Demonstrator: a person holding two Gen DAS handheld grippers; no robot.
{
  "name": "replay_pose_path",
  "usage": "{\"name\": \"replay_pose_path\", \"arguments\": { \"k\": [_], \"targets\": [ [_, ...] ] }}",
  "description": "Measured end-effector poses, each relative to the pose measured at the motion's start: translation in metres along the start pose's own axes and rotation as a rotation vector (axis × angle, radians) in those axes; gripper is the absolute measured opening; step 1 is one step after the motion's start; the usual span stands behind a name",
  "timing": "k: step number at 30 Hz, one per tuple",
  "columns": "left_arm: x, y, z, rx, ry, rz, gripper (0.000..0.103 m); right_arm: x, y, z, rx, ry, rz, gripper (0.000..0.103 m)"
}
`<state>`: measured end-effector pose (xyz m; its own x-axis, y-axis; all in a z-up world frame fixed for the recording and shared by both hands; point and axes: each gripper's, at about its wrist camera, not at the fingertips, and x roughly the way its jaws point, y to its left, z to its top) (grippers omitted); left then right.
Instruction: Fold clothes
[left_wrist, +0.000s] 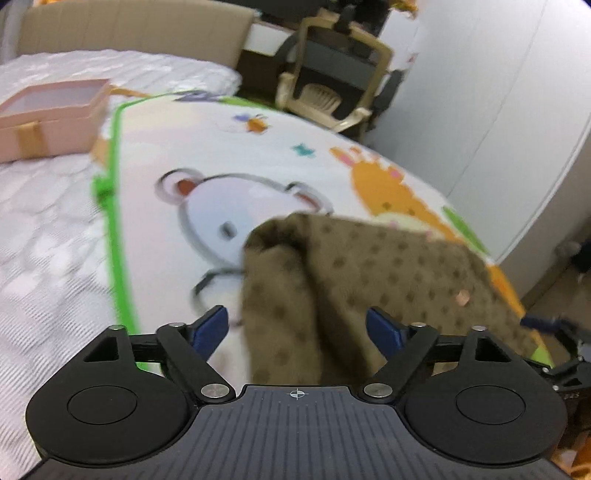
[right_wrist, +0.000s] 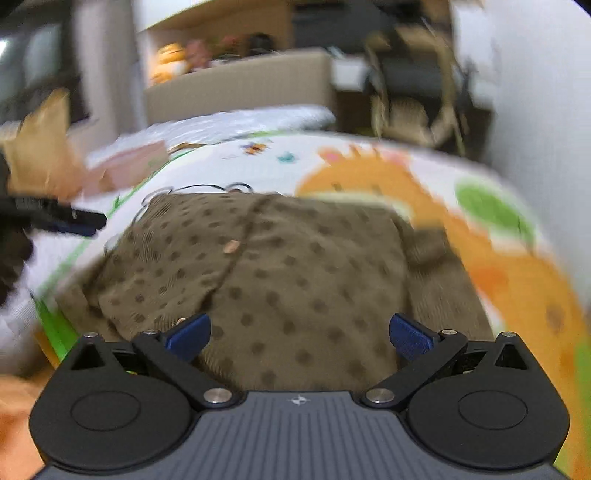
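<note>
Olive dotted garment (right_wrist: 266, 280) lying loose between and ahead of both spread-apart jaw sets, left gripper (left_wrist: 297, 325) and right gripper (right_wrist: 299, 332) gripping nothing, bulk nearer right, bunched edge toward left, on cartoon blanket (left_wrist: 221, 147) on bed

Looking like a home bedroom: bed (left_wrist: 55, 221) lying under a cartoon blanket (left_wrist: 236, 147), headboard (left_wrist: 140, 33) sitting at 11 o'clock, desk chair (left_wrist: 332, 77) standing at 1 o'clock.
</note>
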<state>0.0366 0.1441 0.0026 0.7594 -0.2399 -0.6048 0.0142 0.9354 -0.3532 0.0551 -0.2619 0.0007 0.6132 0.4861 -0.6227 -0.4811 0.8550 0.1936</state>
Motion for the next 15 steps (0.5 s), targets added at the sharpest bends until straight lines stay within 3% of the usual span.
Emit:
{"name": "replay_pose_path", "arguments": {
  "k": [3, 5, 9, 15],
  "targets": [
    [0.019, -0.010, 0.024, 0.056, -0.006, -0.039, 0.093, -0.002, -0.031, -0.005, 0.201, 0.109, 0.141, 0.103],
    [0.036, -0.015, 0.039, 0.094, -0.007, -0.040, 0.094, 0.003, -0.038, -0.010, 0.239, 0.140, 0.151, 0.098],
    [0.079, -0.014, 0.066, 0.135, 0.041, -0.031, 0.094, 0.018, -0.031, 0.001, 0.169, 0.124, 0.076, 0.082],
    [0.115, 0.003, 0.069, 0.153, 0.141, -0.016, 0.087, 0.075, -0.044, 0.057, 0.071, 0.155, -0.025, 0.078]
  ]
}}
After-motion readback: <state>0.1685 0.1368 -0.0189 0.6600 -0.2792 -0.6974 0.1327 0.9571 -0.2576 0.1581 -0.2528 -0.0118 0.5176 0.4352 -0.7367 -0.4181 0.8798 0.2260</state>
